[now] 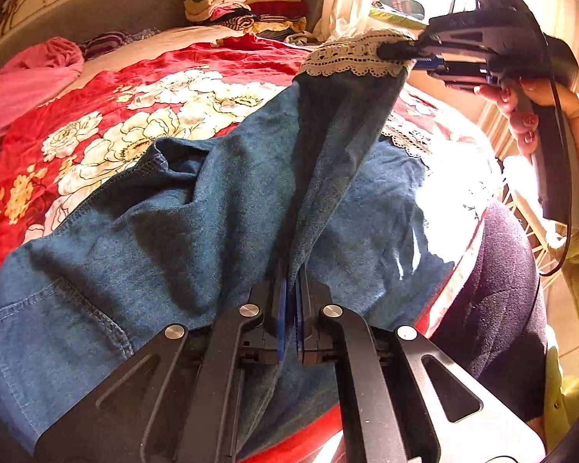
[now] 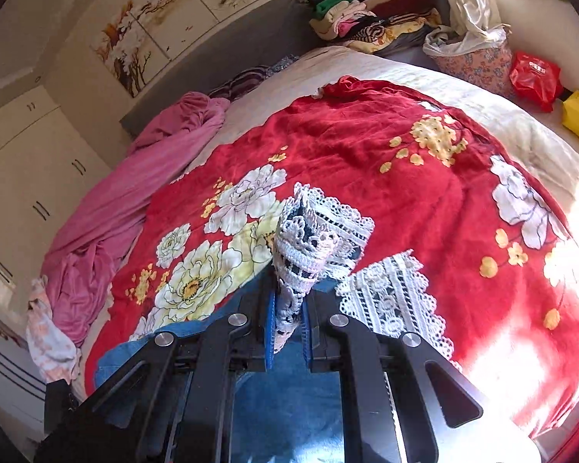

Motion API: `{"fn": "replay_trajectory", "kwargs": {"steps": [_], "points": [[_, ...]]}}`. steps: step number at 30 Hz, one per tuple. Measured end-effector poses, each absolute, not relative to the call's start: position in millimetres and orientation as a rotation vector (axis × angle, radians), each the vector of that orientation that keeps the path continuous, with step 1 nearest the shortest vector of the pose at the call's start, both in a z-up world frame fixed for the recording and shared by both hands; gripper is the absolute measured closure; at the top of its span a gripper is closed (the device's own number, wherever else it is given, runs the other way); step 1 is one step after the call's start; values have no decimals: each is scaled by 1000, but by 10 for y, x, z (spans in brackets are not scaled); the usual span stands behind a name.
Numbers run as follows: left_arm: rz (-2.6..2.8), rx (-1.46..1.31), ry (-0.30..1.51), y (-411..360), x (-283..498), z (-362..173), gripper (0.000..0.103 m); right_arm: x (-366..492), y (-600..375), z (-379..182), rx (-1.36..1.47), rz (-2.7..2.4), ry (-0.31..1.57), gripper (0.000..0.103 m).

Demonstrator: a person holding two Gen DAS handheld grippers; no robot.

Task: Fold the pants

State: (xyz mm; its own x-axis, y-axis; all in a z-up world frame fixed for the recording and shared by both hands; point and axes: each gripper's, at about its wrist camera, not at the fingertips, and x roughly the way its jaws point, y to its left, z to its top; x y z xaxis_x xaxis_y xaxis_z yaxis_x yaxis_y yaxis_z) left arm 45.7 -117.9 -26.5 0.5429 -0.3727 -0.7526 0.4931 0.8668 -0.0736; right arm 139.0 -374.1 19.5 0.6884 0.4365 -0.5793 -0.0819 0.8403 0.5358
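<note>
- Pants (image 1: 197, 208): blue denim, spread across the near part of the bed, with one leg lifted off the bedding and stretched between the two grippers.
- Lace cuff (image 1: 357, 58): cream crochet trim at the end of the raised leg; in the right wrist view it bunches upward between the blue pads.
- Second lace cuff (image 2: 395, 301): trim of the other leg, lying flat on the blanket just beside the raised one.
- Left gripper (image 1: 291, 320): jaws nearly together, pinching a fold of denim partway along the lifted leg.
- Right gripper (image 2: 289, 332): jaws narrow, clamped on the raised lace cuff; in the left wrist view it is held above the bed by a hand (image 1: 521, 115) with painted nails.
- Red floral blanket (image 2: 366, 162): covers the bed beneath the pants; white and yellow flowers; strong sunlight at its window side.
- Pink cloth (image 2: 108, 212): crumpled along the far edge of the bed.
- Stack of folded clothes (image 1: 247, 0): piled at the far corner, near the curtain.
</note>
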Motion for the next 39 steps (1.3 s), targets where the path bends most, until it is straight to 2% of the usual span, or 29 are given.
{"fn": "replay_trajectory", "kwargs": {"steps": [5,13,16,18,20,23,30,39], "points": [[-551,182,840,-1149,344,-189,103,929,-4040,-59,535,264,822,93],[-563,251,880,-1333,285,-398,103,573,-4215,-368,554,245,890,90],[-560,258,889,-1360,328,-460,103,573,-4269,-356,569,242,871,80],[-560,253,887,-1361,356,-475,103,580,-4307,-332,569,228,858,68],[-563,253,875,-1357,363,-472,103,588,-4342,-314,564,214,851,68],[-580,258,891,-1328,343,-450,103,550,-4366,-273,545,216,844,86],[-612,240,850,-1120,111,-165,103,418,-4302,-120,463,258,841,86],[-602,277,910,-1192,108,-453,102,424,-4270,-410,411,203,952,85]]}}
